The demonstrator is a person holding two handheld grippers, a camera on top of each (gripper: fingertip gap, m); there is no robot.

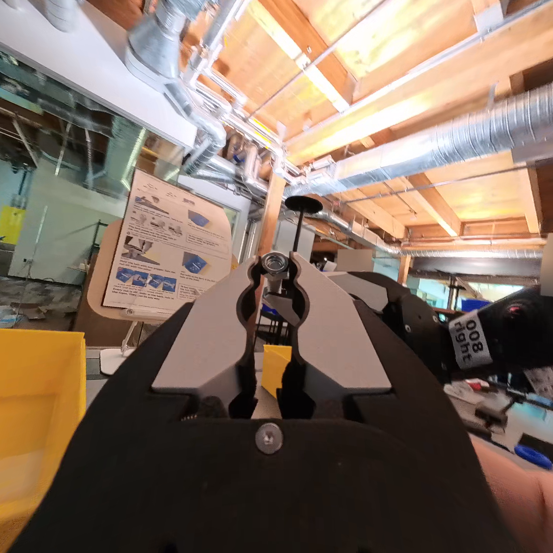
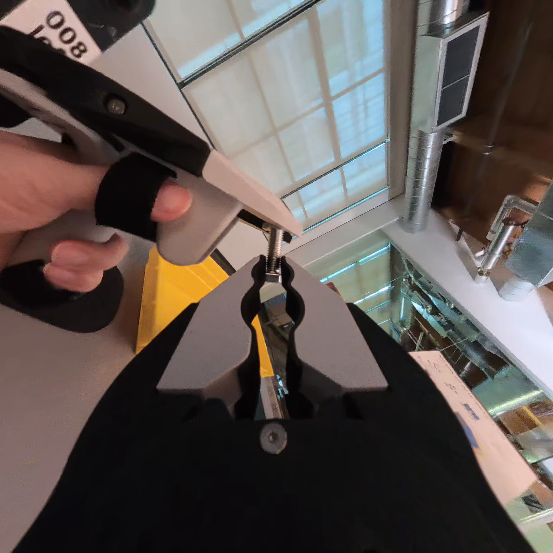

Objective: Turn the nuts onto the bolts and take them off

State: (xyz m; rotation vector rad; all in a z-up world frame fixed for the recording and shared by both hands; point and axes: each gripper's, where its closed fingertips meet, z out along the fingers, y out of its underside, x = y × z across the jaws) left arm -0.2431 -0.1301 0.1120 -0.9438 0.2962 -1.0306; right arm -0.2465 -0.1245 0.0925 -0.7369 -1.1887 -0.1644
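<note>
In the left wrist view my left gripper (image 1: 273, 259) is shut on a silver hex nut (image 1: 273, 264) held at its fingertips, high above the table. The bolt (image 1: 271, 288) runs away from the nut toward my right gripper (image 1: 279, 303), which comes in from the right. In the right wrist view my right gripper (image 2: 273, 264) is shut on the bolt (image 2: 273, 254) just above its hex head. The threaded shaft points up into the tips of the left gripper (image 2: 278, 232), which a hand holds at the left. The nut is mostly hidden there.
A yellow bin (image 1: 39, 404) stands at the left on the grey table, and it also shows in the right wrist view (image 2: 167, 299). An instruction sheet on a stand (image 1: 170, 248) stands behind it. Another yellow piece (image 1: 275, 368) lies below the fingers. The tips of both grippers are at nearly the same place.
</note>
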